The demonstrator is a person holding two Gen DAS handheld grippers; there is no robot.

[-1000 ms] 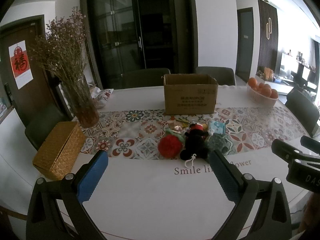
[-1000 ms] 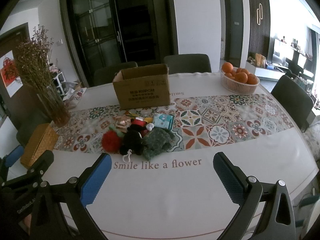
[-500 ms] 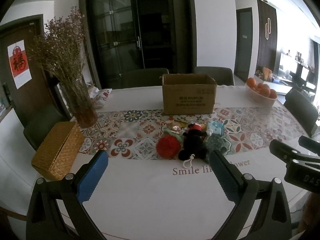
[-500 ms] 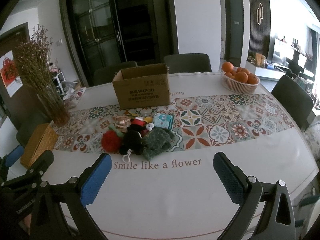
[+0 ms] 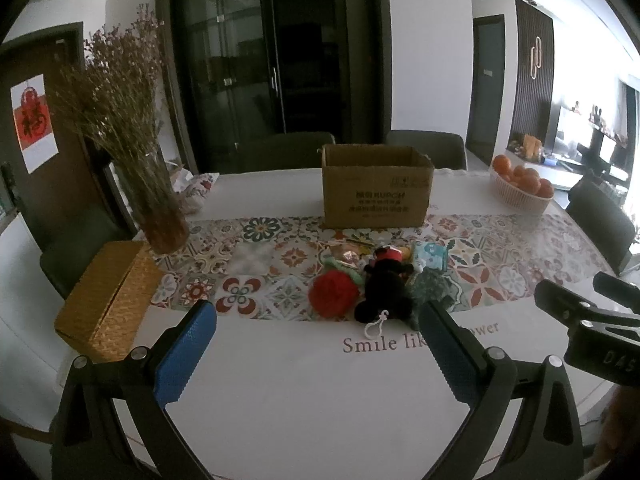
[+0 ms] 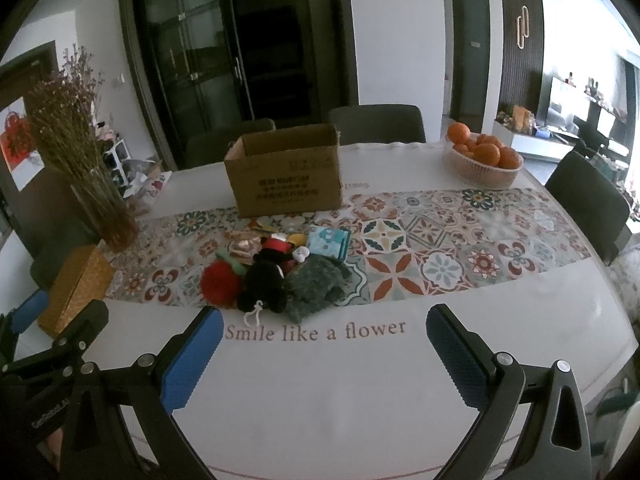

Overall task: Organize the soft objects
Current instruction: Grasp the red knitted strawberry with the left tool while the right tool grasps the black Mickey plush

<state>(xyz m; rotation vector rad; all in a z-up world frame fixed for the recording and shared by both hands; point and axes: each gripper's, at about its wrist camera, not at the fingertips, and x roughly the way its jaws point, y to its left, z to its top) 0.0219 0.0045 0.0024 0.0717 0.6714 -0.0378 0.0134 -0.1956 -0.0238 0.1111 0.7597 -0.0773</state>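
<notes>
Both pairs of blue-padded fingers stood wide apart and held nothing: we kept the left gripper (image 5: 318, 354) and the right gripper (image 6: 324, 354) above the bare white near edge of the large oval table (image 6: 320, 400), touching neither it nor the toys.

Across the table ran a tiled-pattern runner (image 6: 440, 248), and on it, ahead of both grippers, lay the heap of soft objects. We saw a brown open-topped cardboard box (image 6: 286, 176) standing upright just behind the heap. To the left stood a glass vase of dried flowers (image 5: 160, 216), with a woven yellow rectangular box (image 5: 106, 296) near it at the table edge; a white basket of oranges (image 6: 482, 162) sat well apart at the far right.

Within the heap, a grey-green fuzzy plush (image 6: 318, 286) lay at the right, touching a black plush doll with a red hat and white loop (image 6: 266, 280) in the middle, and a round red pompom (image 6: 220, 282) pressed against the doll's left. Behind them sat a small light-blue printed pouch (image 6: 330, 242).
</notes>
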